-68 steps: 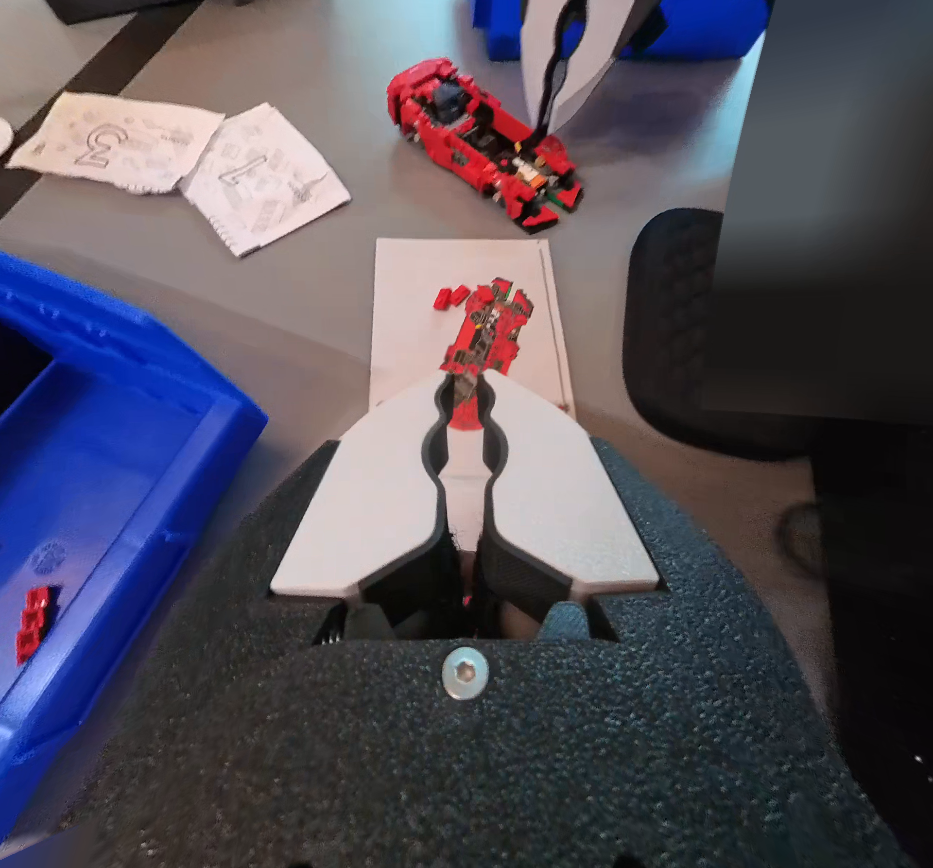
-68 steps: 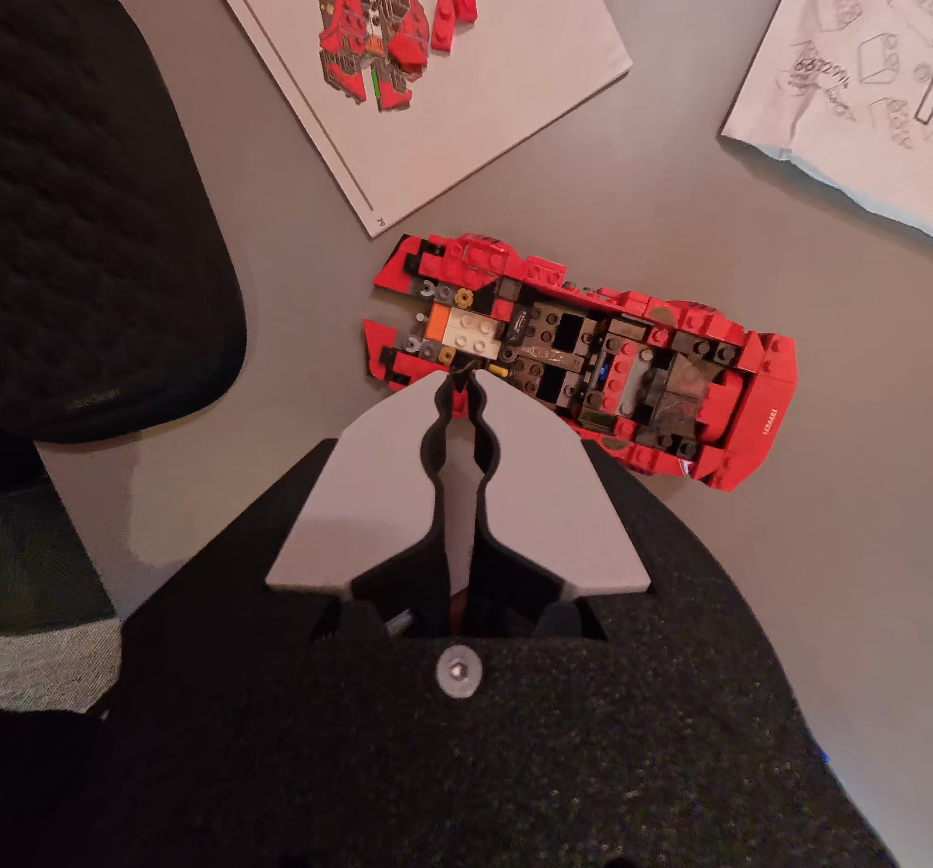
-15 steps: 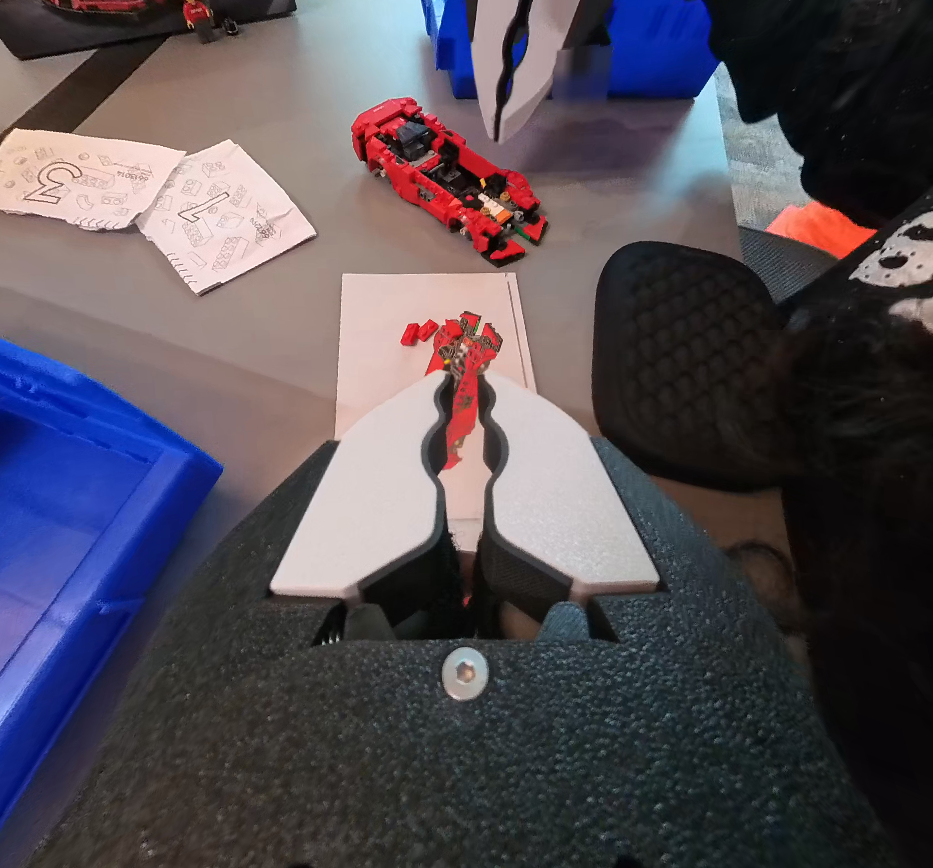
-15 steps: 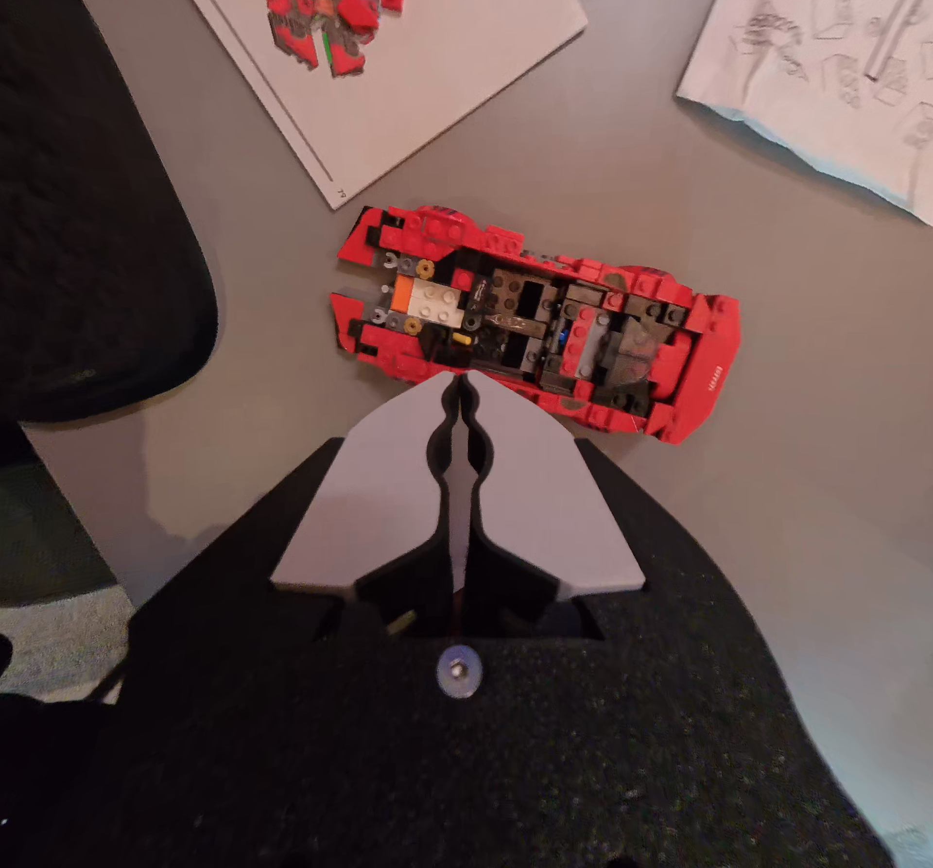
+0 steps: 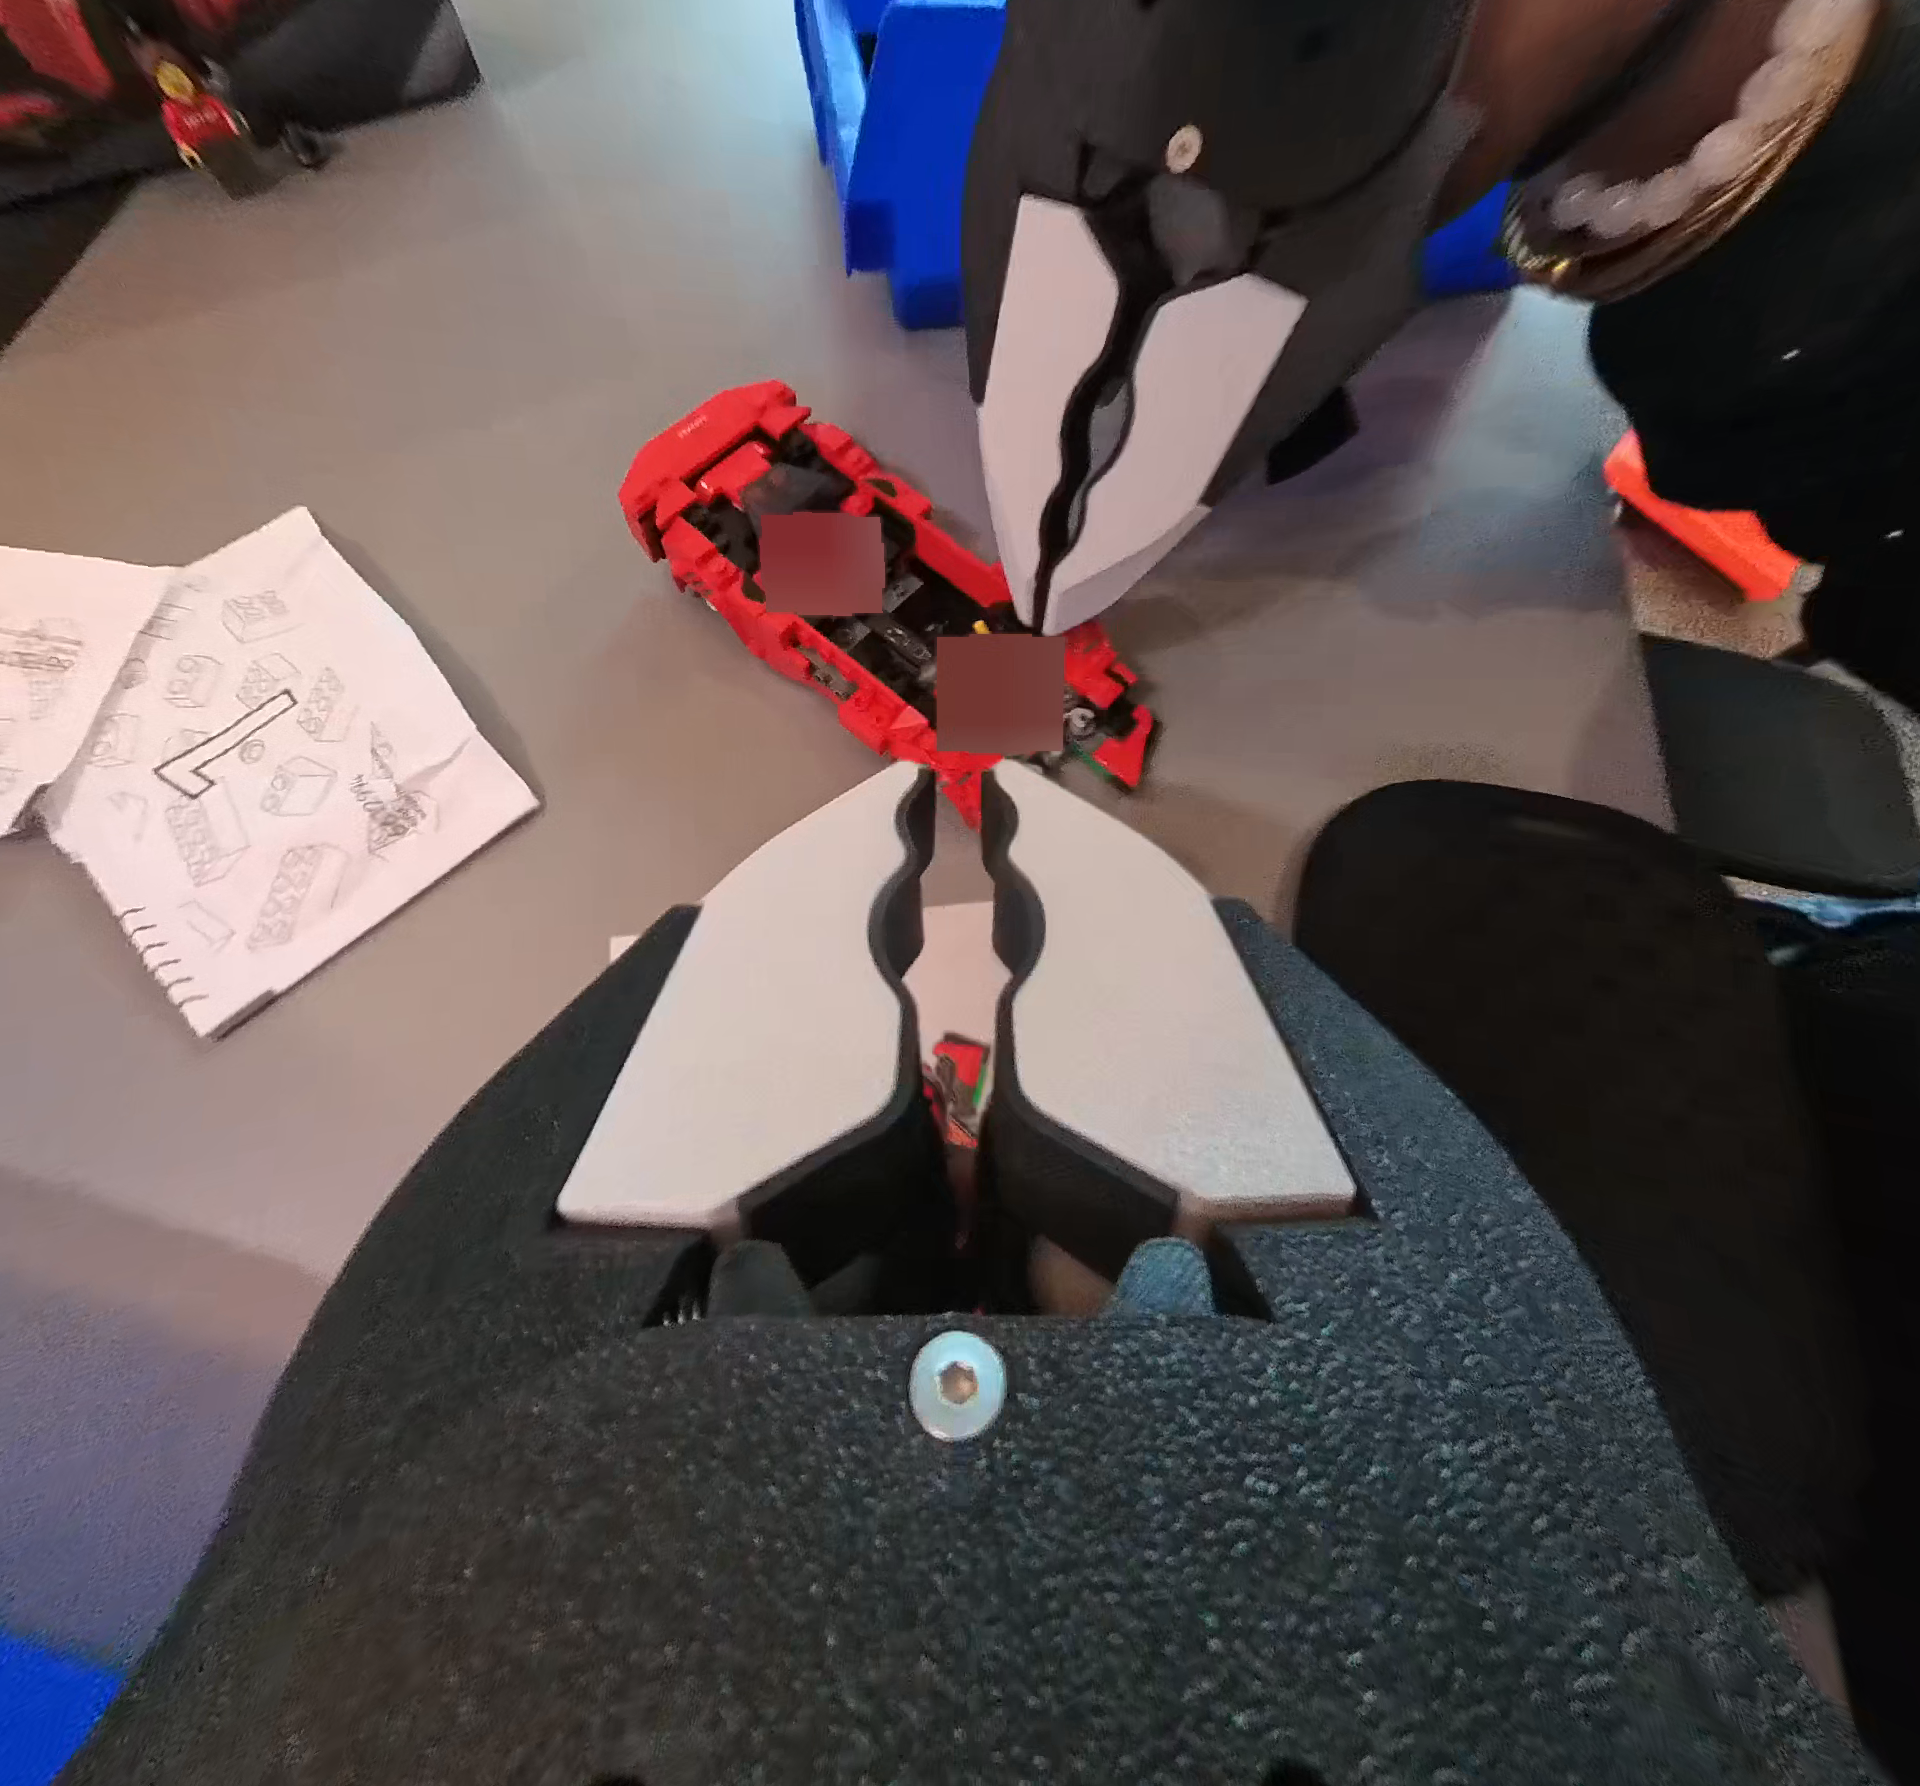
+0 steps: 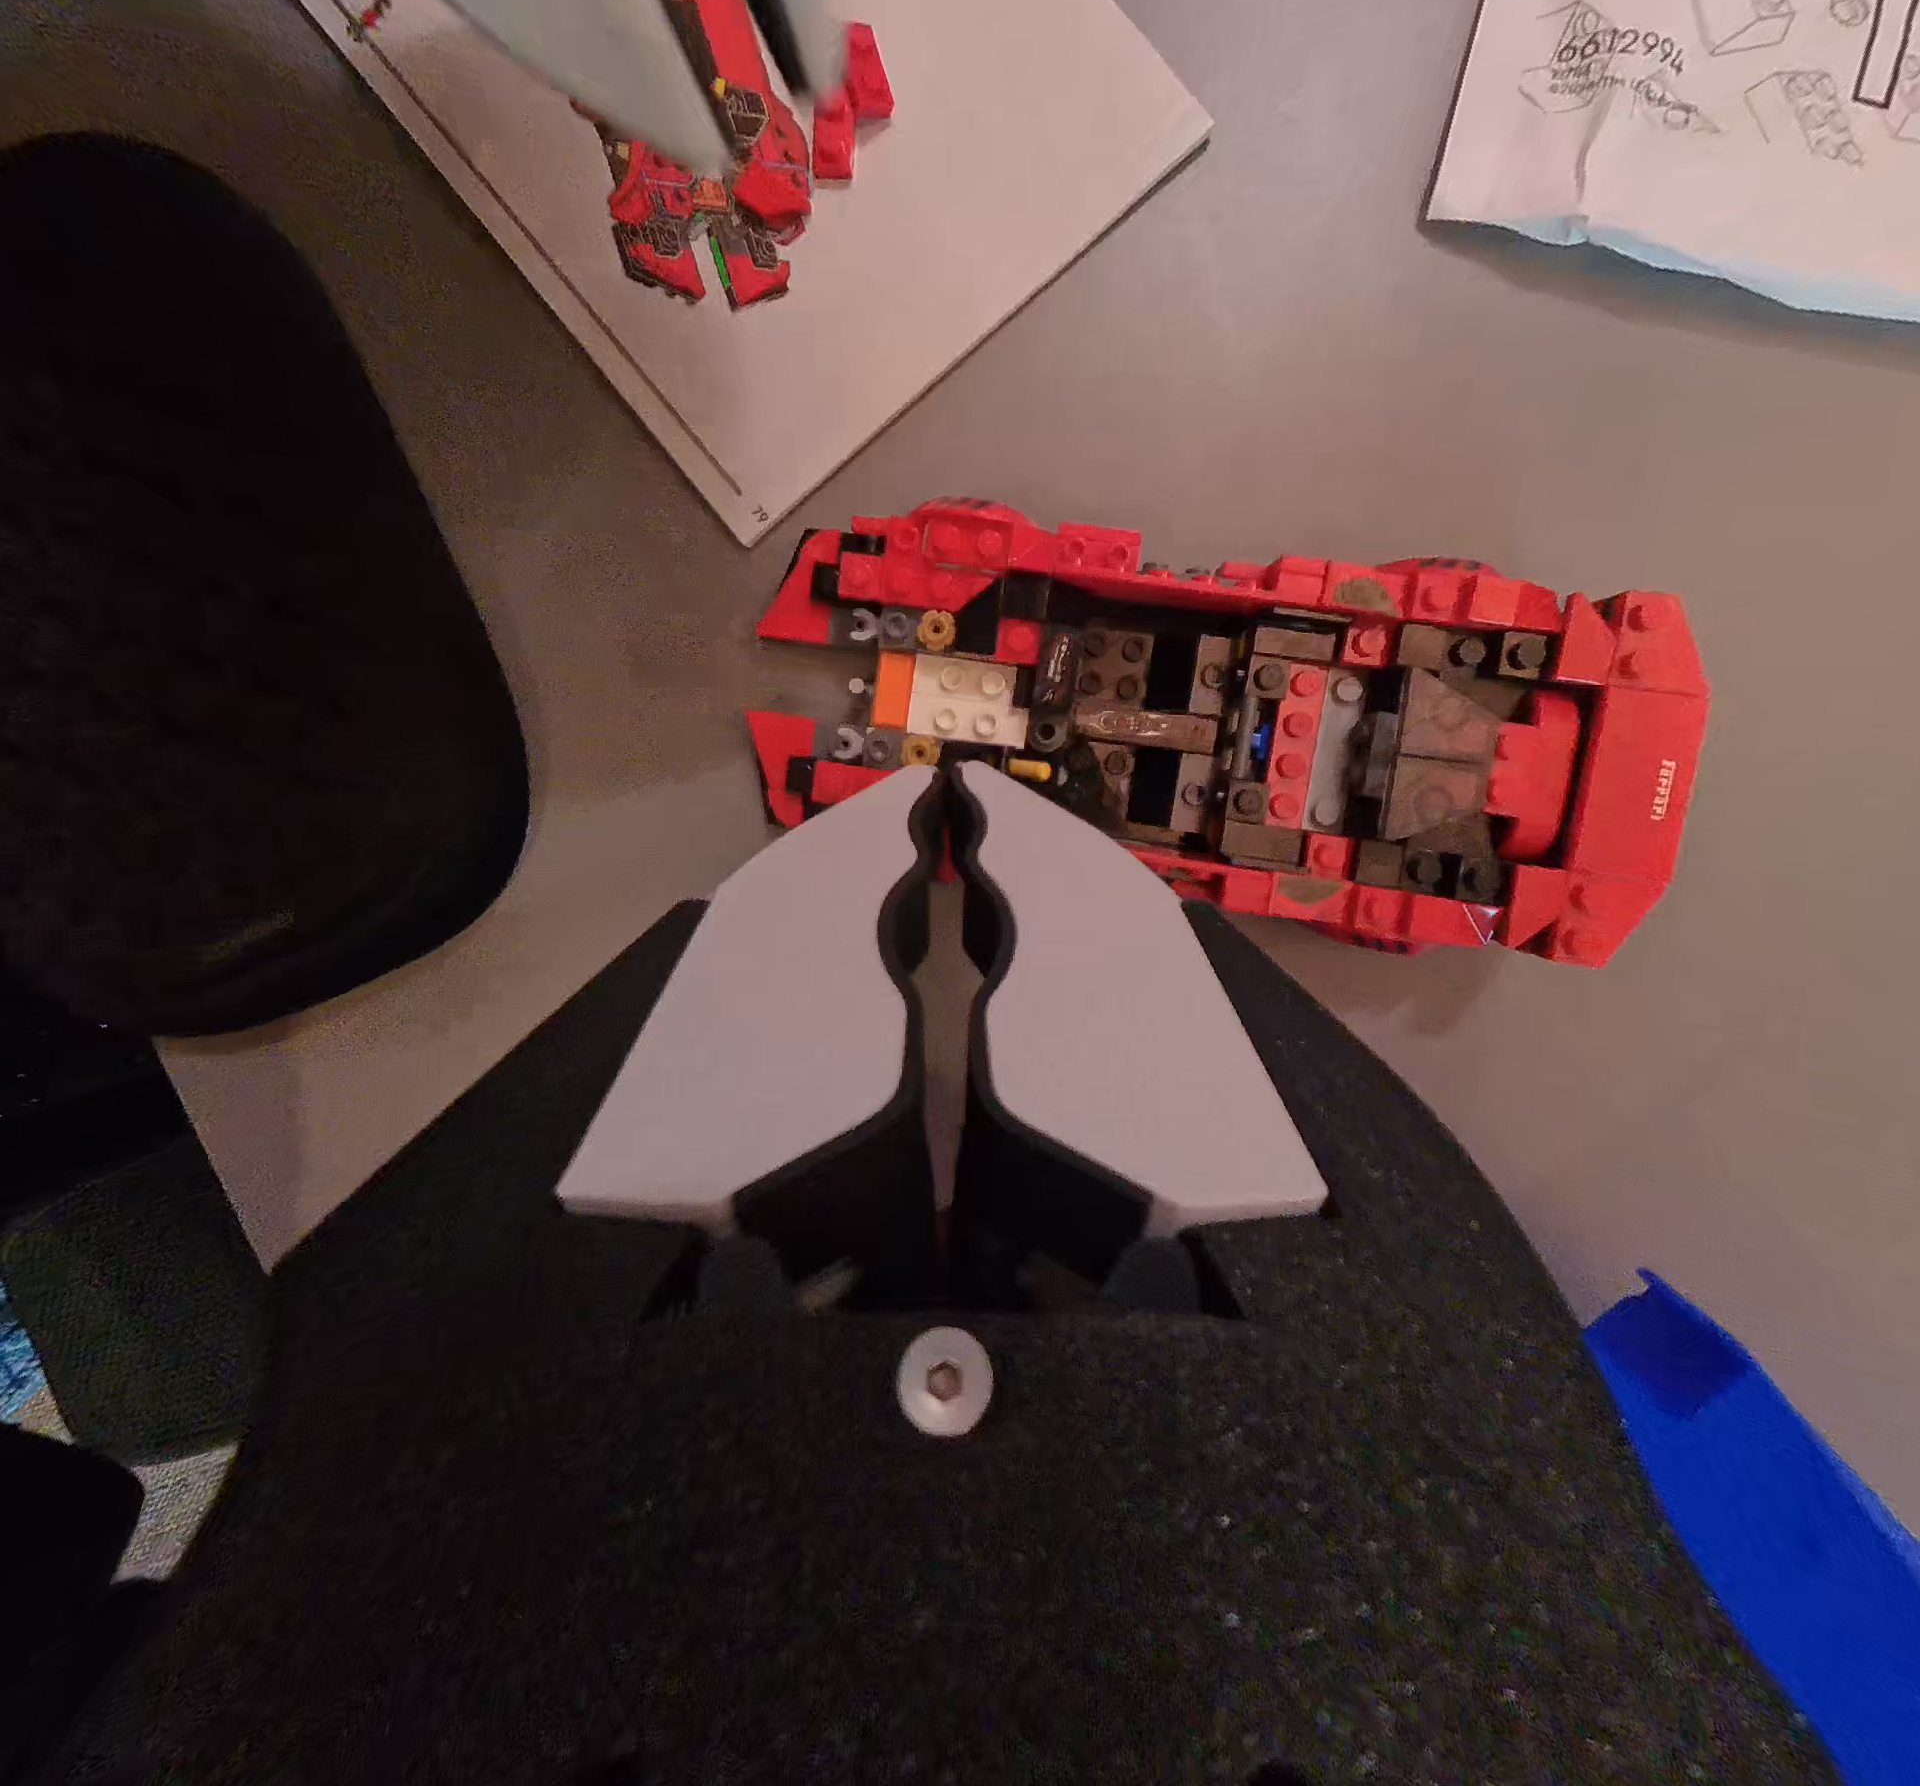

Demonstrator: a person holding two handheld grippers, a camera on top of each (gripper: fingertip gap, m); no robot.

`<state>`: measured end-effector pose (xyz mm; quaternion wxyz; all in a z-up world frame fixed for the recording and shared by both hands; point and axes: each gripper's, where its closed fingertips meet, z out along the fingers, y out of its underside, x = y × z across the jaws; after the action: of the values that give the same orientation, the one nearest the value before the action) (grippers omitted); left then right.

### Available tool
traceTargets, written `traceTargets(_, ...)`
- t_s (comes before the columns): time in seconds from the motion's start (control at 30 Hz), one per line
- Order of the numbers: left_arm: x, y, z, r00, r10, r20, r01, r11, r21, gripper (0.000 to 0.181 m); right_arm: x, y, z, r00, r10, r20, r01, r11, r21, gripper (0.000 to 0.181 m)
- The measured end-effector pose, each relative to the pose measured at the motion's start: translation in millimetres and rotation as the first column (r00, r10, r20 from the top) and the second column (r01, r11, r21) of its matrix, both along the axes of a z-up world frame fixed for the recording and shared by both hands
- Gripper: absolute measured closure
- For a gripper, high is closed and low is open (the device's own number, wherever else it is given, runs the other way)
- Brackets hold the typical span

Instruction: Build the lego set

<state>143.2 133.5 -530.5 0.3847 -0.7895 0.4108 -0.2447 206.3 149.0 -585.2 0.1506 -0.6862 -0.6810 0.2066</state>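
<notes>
A part-built red lego car point(image 5: 727, 489) lies on the grey table, roof off, its dark inside studs showing; it also shows in the right wrist view point(image 6: 1299, 728). My right gripper point(image 6: 948, 772) is shut and empty, its tips down on the near front corner of the car; it also shows in the left wrist view point(image 5: 1039, 609). My left gripper point(image 5: 951, 786) hovers over the open instruction booklet point(image 6: 987, 230), short of the car's nose. Its jaws stand a narrow gap apart with nothing seen between them. It shows blurred in the right wrist view point(image 6: 769, 121).
Two torn paper bags point(image 5: 281, 749) lie left of the car. A blue bin point(image 5: 914, 126) stands behind it, and another blue bin edge point(image 6: 1766, 1528) is near my right gripper. A black chair pad point(image 6: 208, 593) sits off the table edge. The set's box and a minifigure point(image 5: 197, 115) stand at the far left. There is about 9 centimetres between the tips of the two grippers. It is some 35 centimetres from my right tips to the minifigure point(image 5: 197, 115).
My left gripper has moved forward over the booklet toward the car. My right gripper has come down onto the car's front; its jaws, slightly apart 2.3 s ago, are shut.
</notes>
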Motion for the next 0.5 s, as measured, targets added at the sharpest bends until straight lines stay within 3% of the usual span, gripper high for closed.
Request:
traceTargets(0.23, 7.3, 12.6, -44.4, 0.996, -0.053, -0.074, 0.047, 0.995, -0.086, 0.175, -3.7, 2.4, -2.8, 0.998, 0.023, 0.057, -0.023, 1.000, -0.005, 0.181)
traceTargets(0.5, 13.7, 12.9, -62.6, 0.992, -0.104, -0.074, 0.093, 0.987, -0.128, 0.176, -2.7, 2.0, -6.3, 0.994, 0.071, 0.083, -0.071, 0.997, -0.013, 0.181)
